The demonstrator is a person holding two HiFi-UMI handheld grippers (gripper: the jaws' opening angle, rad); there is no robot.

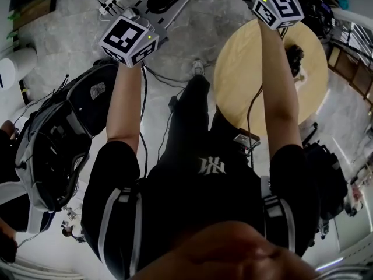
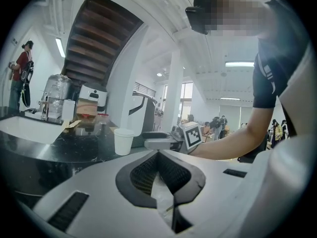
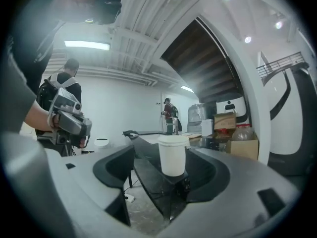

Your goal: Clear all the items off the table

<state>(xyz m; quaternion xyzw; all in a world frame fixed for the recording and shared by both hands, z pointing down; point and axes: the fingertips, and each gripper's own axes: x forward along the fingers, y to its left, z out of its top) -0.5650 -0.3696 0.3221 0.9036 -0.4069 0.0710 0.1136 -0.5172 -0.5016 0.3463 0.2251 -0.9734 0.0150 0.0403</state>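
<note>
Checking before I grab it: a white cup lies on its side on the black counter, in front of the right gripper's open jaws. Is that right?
No: the white cup stands upright, not on its side. The right gripper view shows it on the black counter, in front of the right gripper's open jaws.

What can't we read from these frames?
- Right gripper view: white cup lines up with the right gripper's open jaws; depth unclear, contents hidden by its wall.
- Head view: top edge cuts off those jaws; right arm partly covers a black item on the round table.
- Left gripper view: counter clutter behind the cup too small.
</note>
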